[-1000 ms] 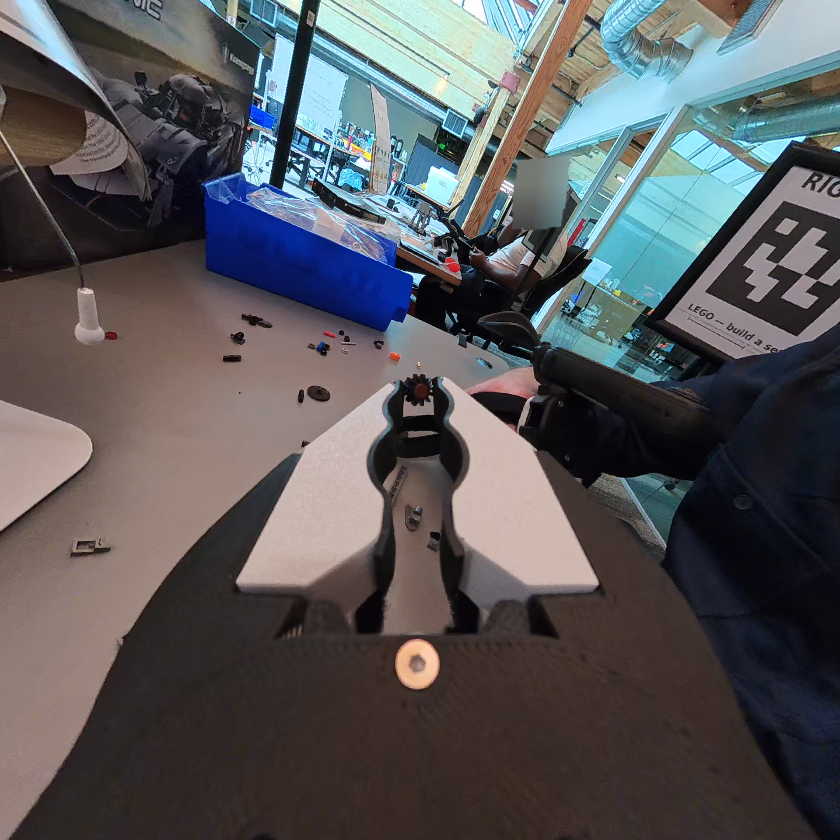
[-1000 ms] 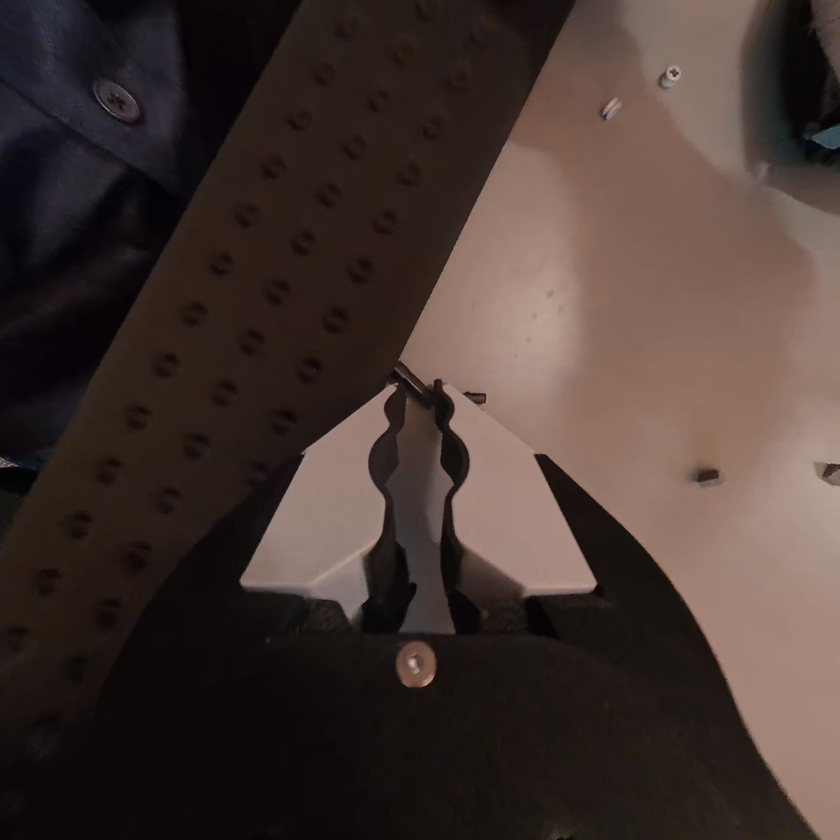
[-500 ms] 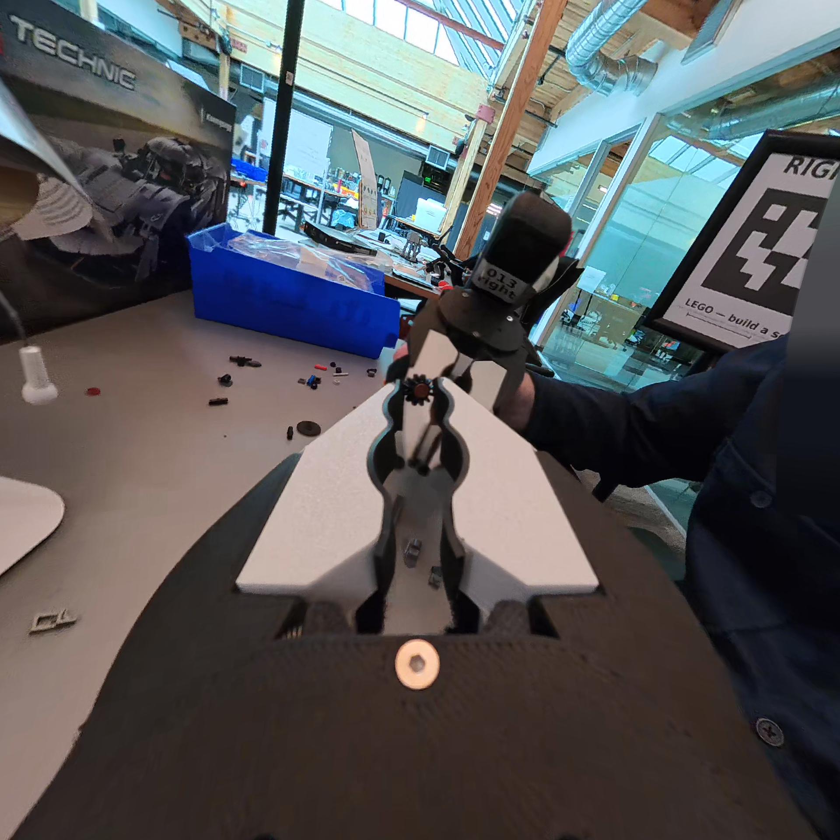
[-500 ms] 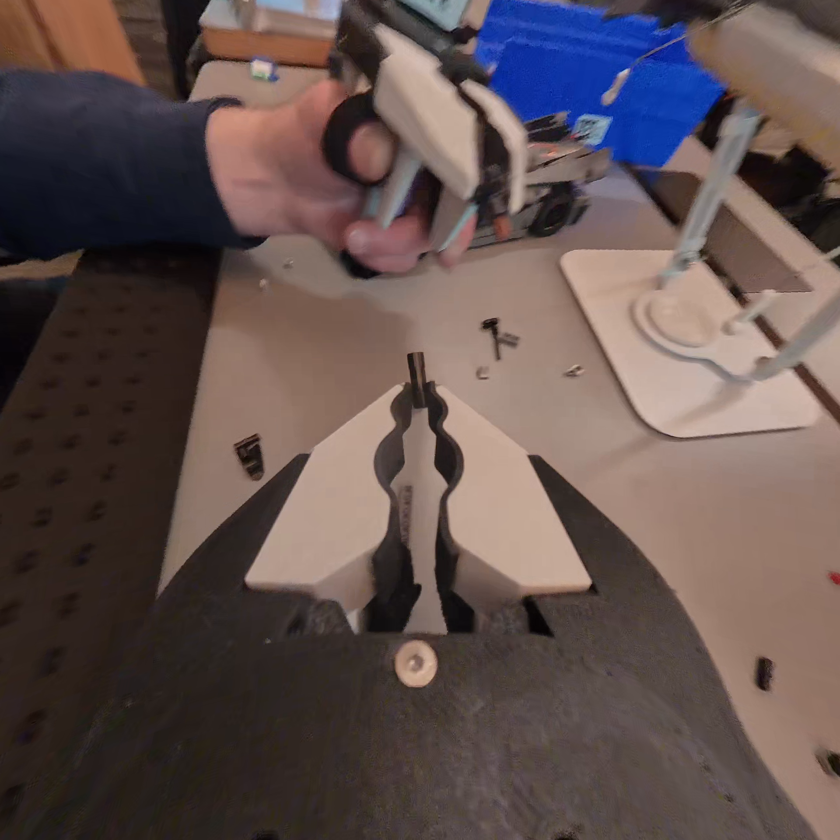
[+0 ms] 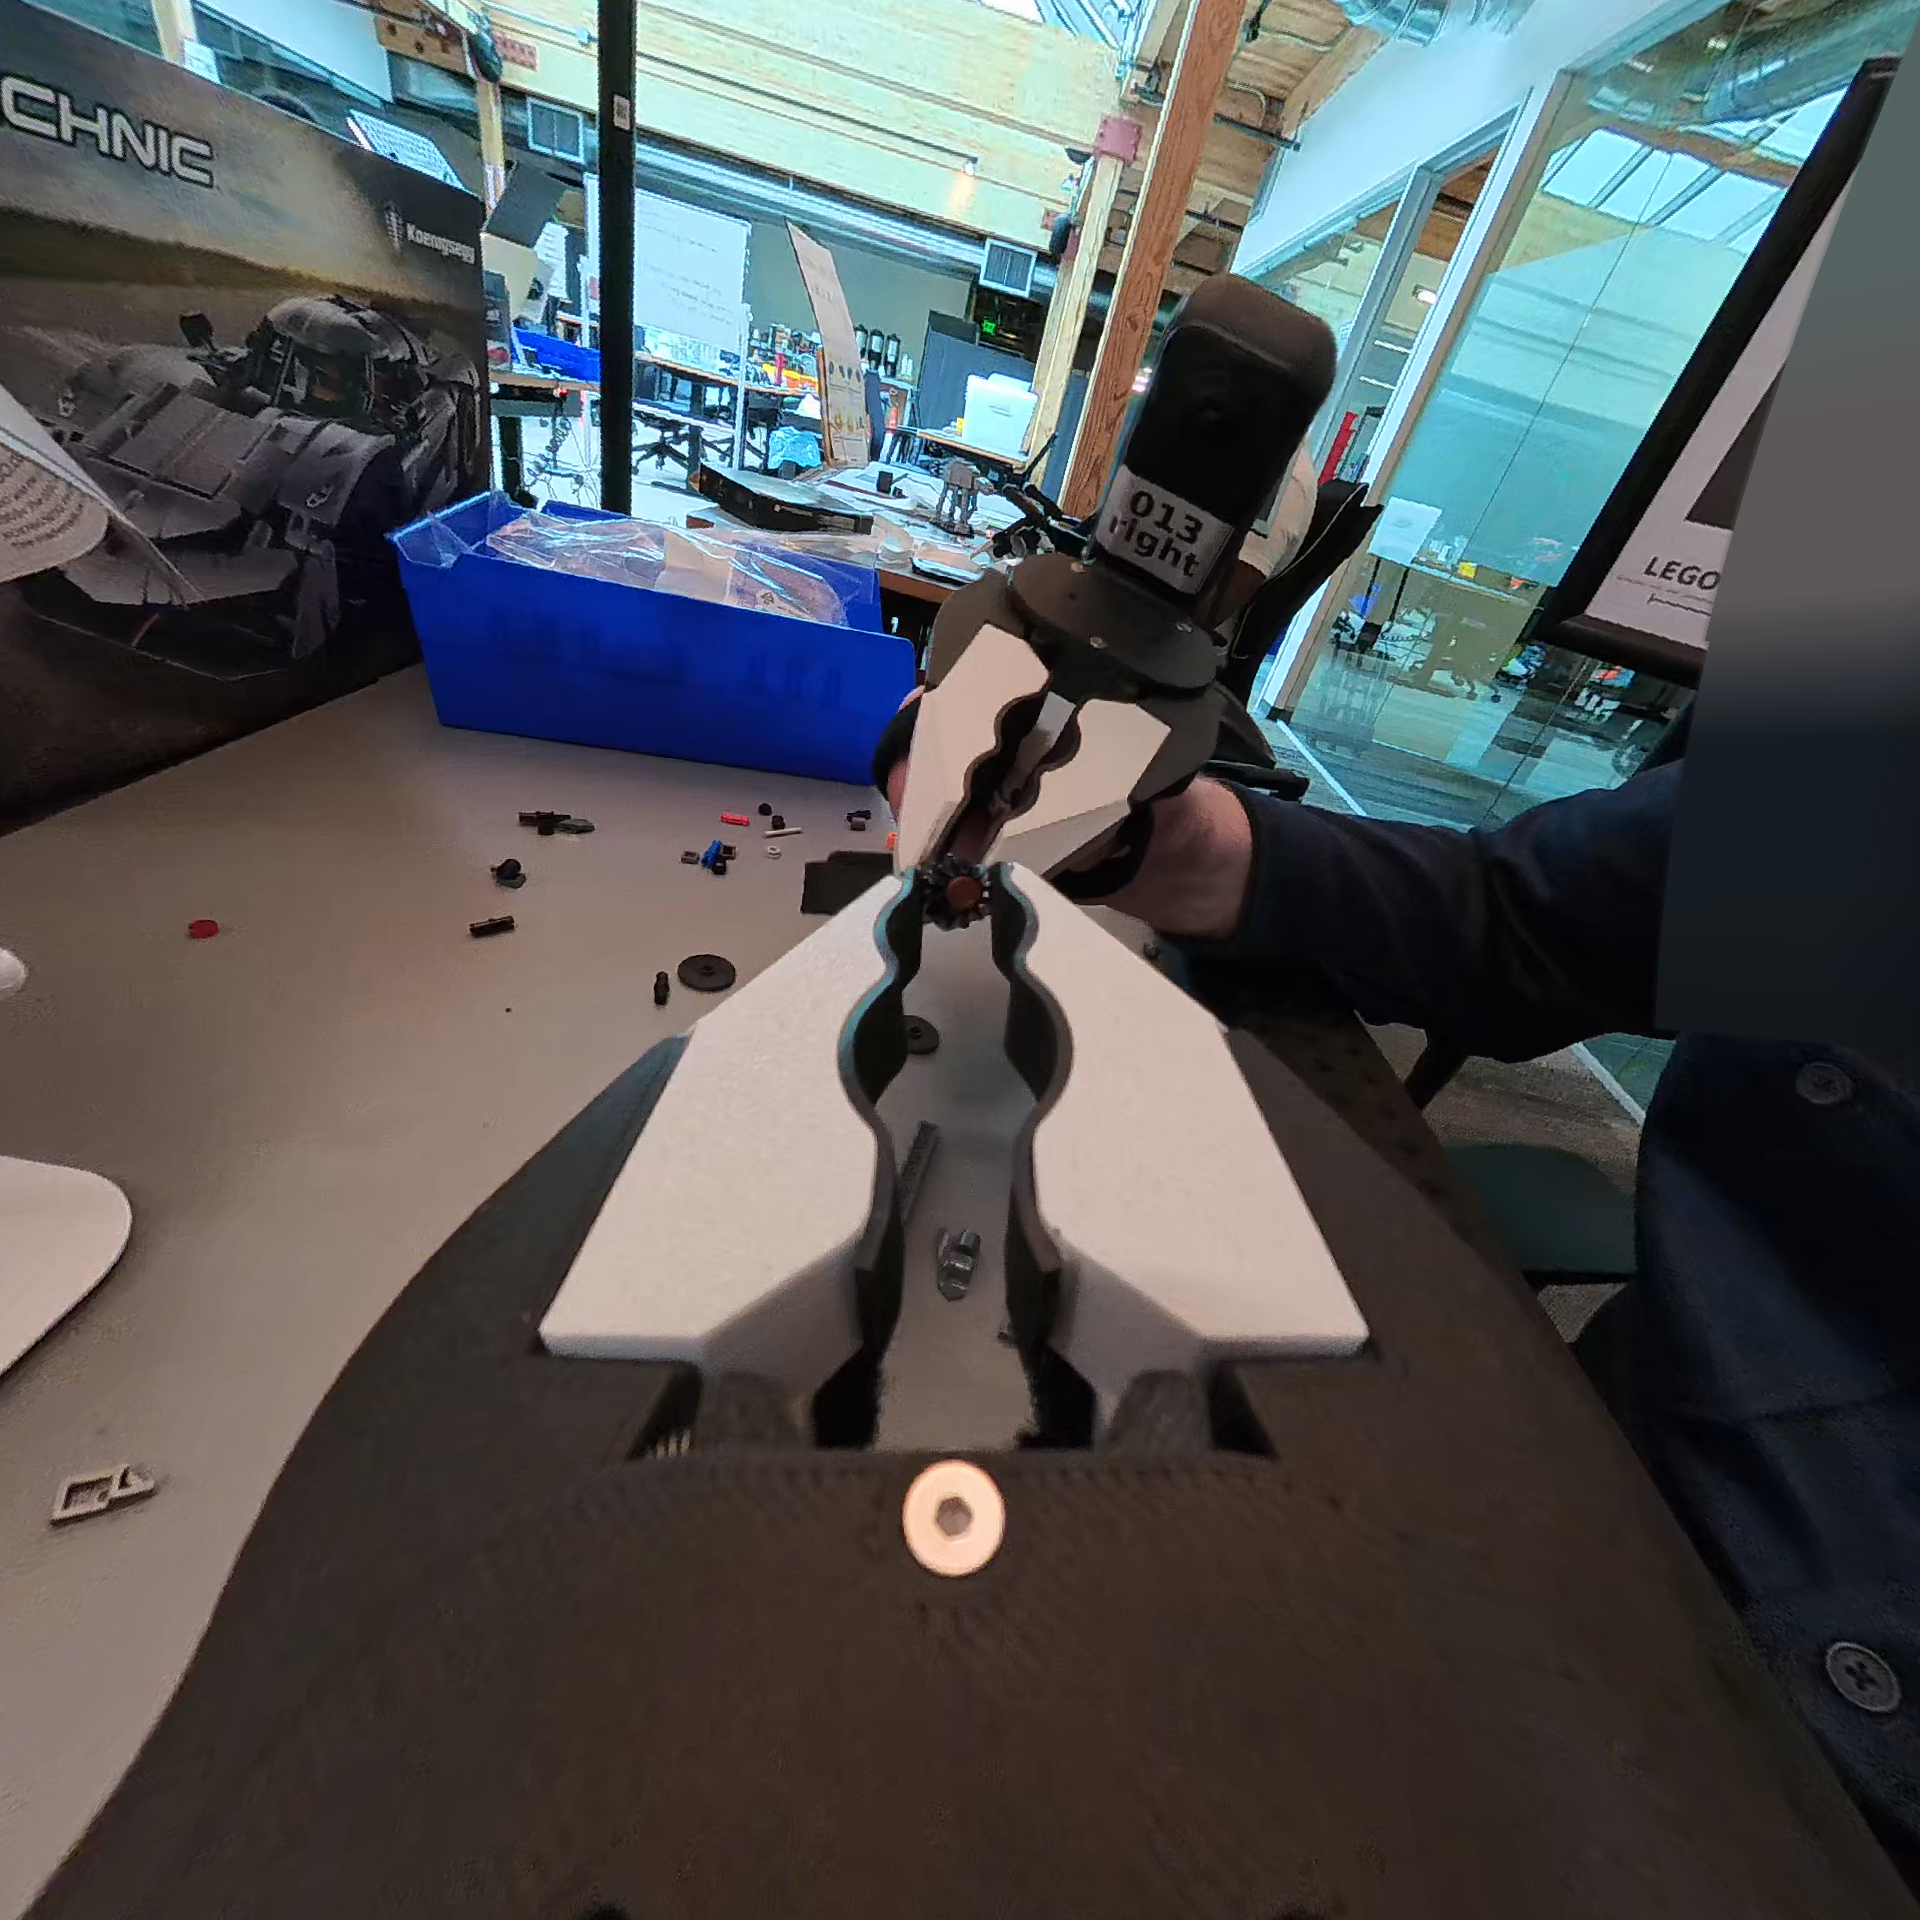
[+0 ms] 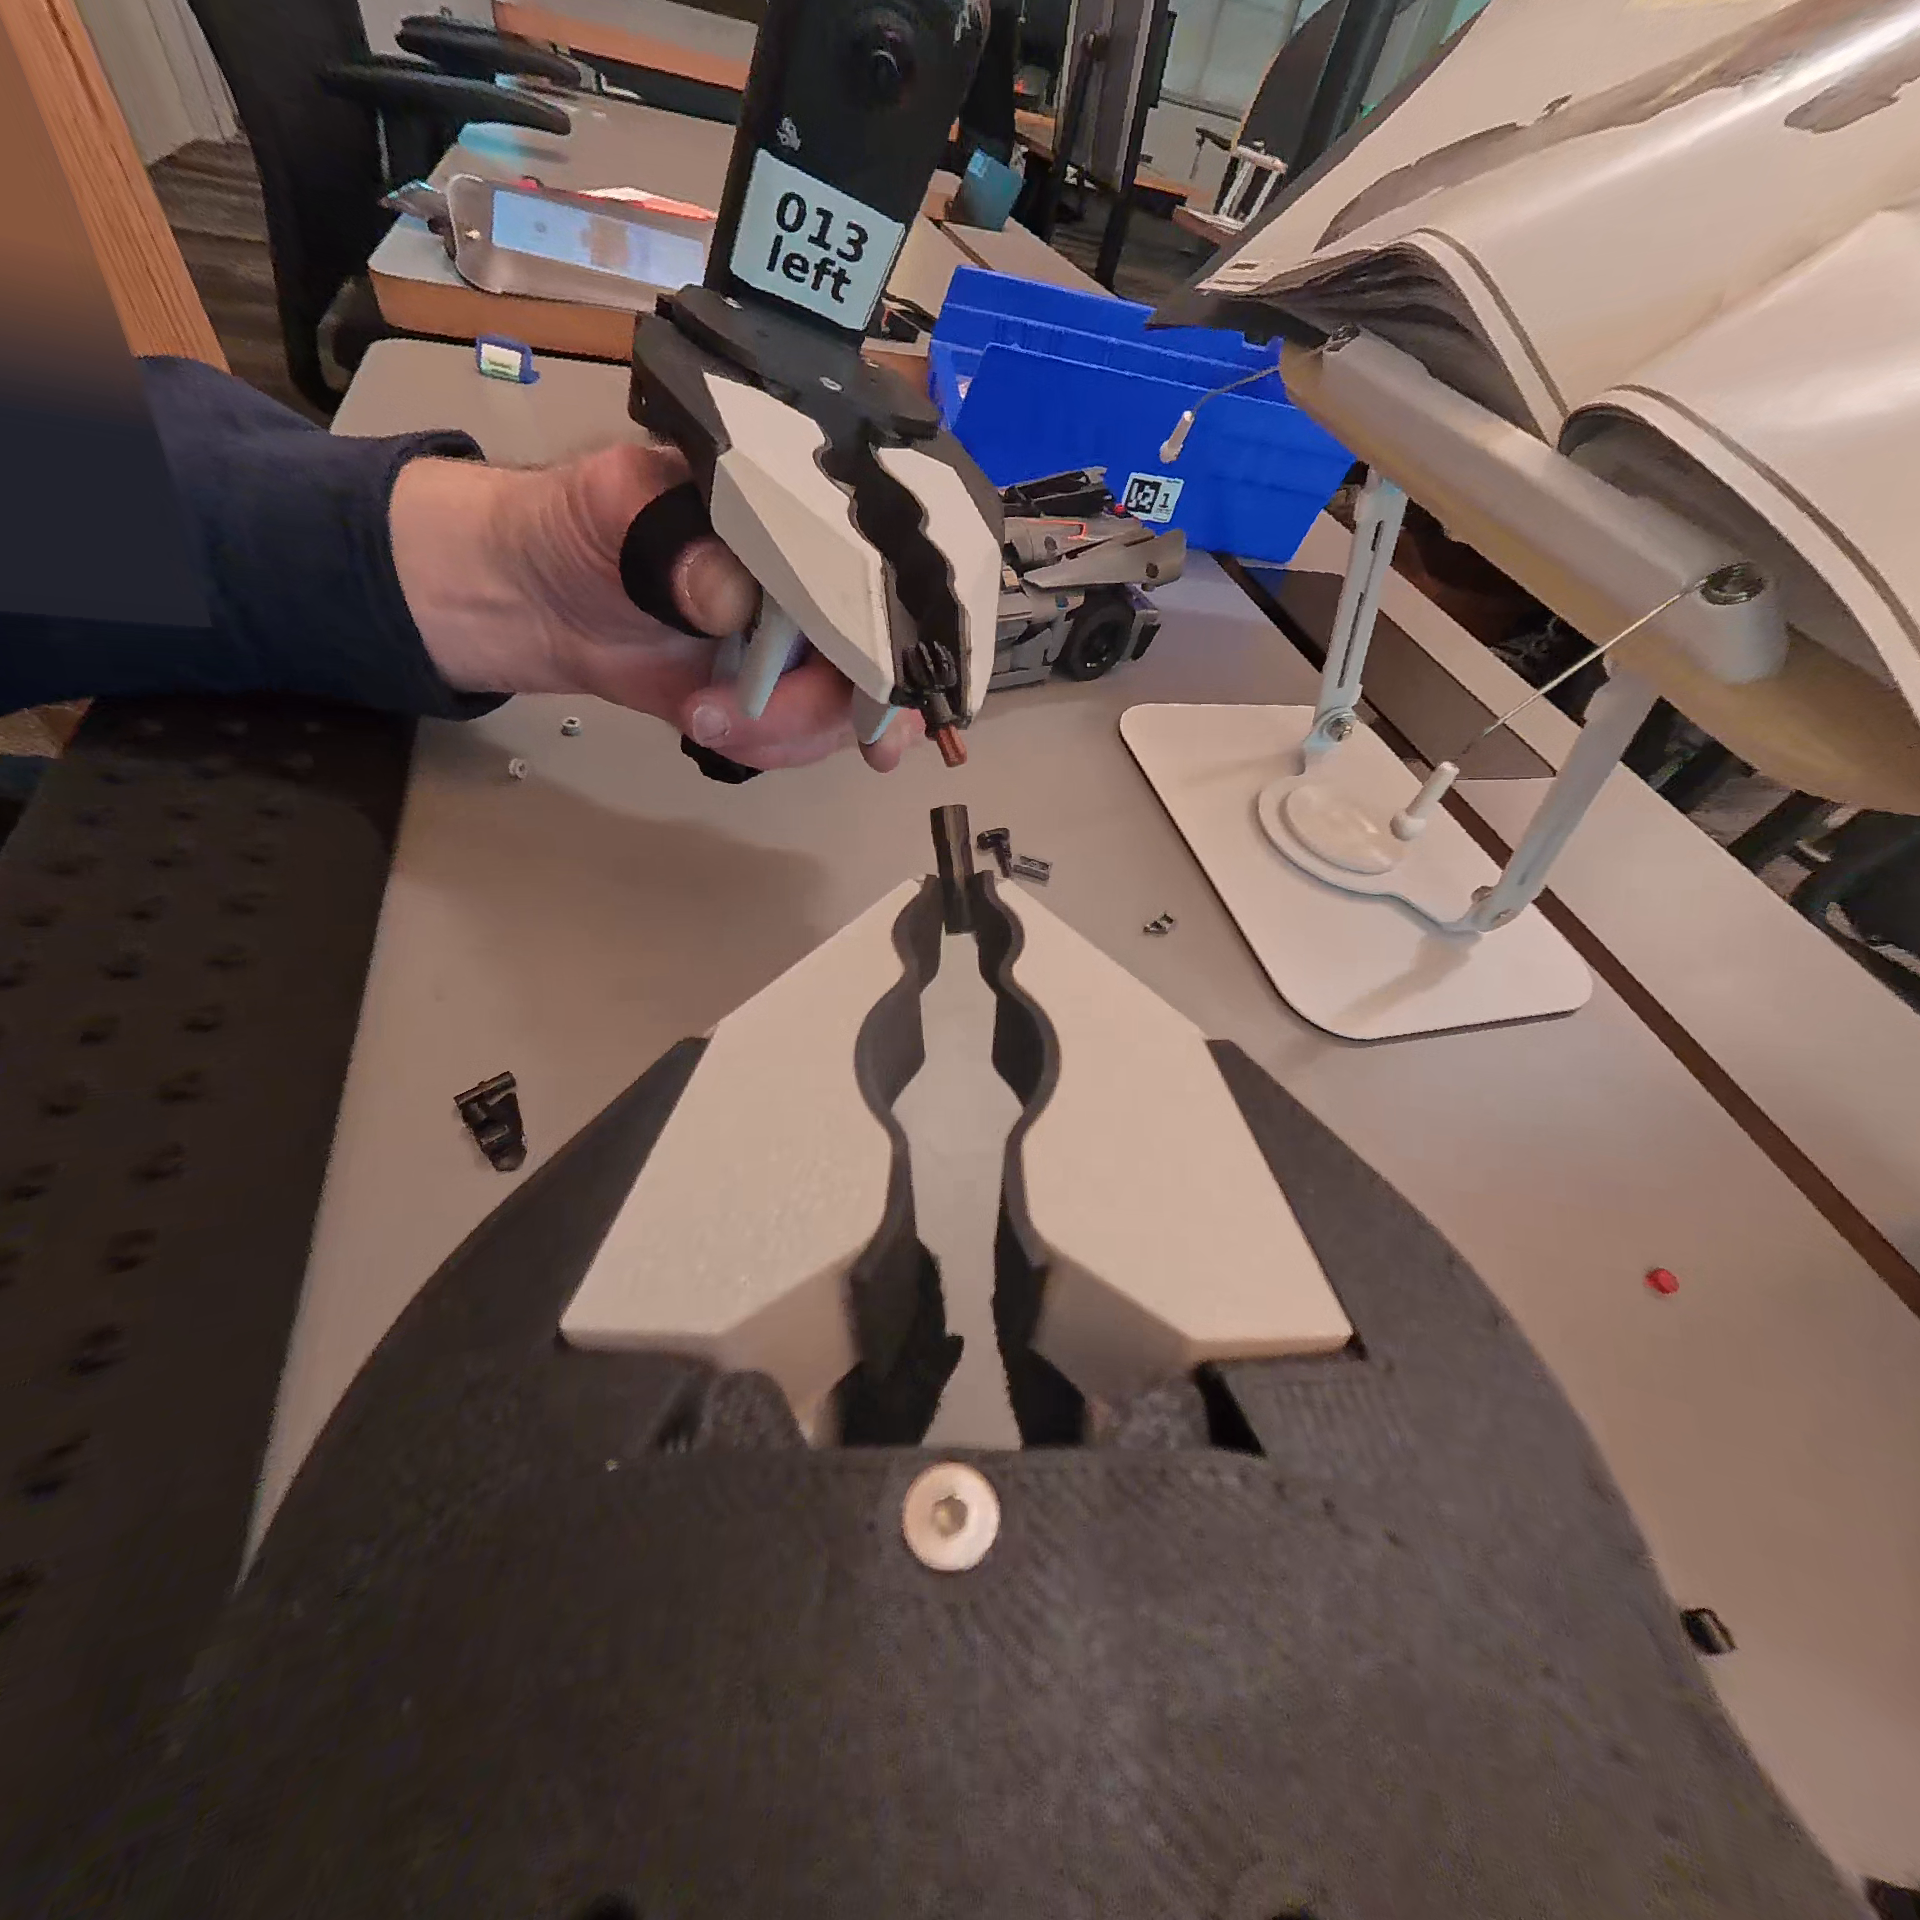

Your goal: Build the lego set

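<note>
A: What does the left gripper (image 5: 954, 896) hold?

B: Its white fingers (image 5: 790, 1091) pinch a small black toothed gear with a reddish-brown axle through it (image 5: 956, 894) right at the tips. In the right wrist view the same gear sits at the tips, with the axle end poking out below.

A: And the right gripper (image 6: 954, 896)?

B: Its fingers (image 6: 1132, 1122) are drawn in narrow on a short black tubular connector piece (image 6: 952, 854), which stands up past the tips.

A: Do the two pieces touch?

B: From the right wrist view they are apart, the axle end just above the connector. In the left wrist view the grippers meet tip to tip above the grey surface (image 5: 312, 1039).

A: Where is the rest of the set?

B: A partly built grey toy car (image 6: 1081, 592) stands on the surface before a blue plastic bin (image 6: 1122, 436). Small loose black pieces (image 5: 582, 862) lie scattered near the bin.
</note>
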The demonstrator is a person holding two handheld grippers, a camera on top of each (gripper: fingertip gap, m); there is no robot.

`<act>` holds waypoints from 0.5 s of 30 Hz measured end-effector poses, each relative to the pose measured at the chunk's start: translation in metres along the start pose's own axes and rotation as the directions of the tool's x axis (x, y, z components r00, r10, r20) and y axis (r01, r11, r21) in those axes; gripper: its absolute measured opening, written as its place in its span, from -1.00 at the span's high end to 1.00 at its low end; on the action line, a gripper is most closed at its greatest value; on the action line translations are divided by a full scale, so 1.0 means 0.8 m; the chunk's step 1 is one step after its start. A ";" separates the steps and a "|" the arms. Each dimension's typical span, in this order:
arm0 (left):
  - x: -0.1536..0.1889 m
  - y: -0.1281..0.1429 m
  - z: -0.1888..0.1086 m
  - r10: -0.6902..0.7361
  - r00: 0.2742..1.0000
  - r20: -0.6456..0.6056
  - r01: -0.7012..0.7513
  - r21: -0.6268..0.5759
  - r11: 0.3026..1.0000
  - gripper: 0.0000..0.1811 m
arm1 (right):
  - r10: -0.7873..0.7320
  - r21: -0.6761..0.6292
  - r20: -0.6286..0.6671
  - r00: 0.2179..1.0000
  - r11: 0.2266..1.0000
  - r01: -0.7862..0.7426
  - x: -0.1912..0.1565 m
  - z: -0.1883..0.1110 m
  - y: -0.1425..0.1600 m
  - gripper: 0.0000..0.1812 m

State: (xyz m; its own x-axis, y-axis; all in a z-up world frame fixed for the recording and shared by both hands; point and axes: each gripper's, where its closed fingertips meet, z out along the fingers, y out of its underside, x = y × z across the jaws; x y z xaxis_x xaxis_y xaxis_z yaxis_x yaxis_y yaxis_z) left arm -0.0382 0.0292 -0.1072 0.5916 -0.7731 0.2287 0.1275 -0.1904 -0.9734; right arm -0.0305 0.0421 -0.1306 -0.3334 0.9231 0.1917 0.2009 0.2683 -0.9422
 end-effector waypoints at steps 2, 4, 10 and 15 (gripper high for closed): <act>-0.001 0.003 0.001 0.004 1.000 0.005 -0.004 -0.013 1.000 0.88 | -0.018 -0.006 -0.005 1.000 1.000 0.018 -0.001 0.000 0.000 0.95; 0.001 0.005 0.003 0.004 1.000 -0.005 -0.004 -0.019 1.000 0.88 | -0.020 -0.008 -0.008 1.000 1.000 0.020 -0.001 0.000 0.000 0.95; 0.001 0.008 0.005 0.001 1.000 -0.014 -0.002 -0.032 0.999 0.88 | -0.042 -0.018 -0.026 0.999 0.999 0.041 0.000 -0.001 0.000 0.95; 0.001 0.012 0.006 0.001 1.000 -0.016 -0.001 -0.043 0.999 0.88 | -0.058 -0.036 -0.032 0.998 0.998 0.057 0.000 0.001 0.002 0.95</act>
State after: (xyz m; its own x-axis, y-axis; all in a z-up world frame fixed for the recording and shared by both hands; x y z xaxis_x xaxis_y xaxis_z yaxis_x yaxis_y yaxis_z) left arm -0.0327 0.0301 -0.1164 0.5793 -0.7826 0.2281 0.0926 -0.2148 -0.9722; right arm -0.0308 0.0422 -0.1327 -0.3151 0.9142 0.2548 0.2143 0.3301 -0.9193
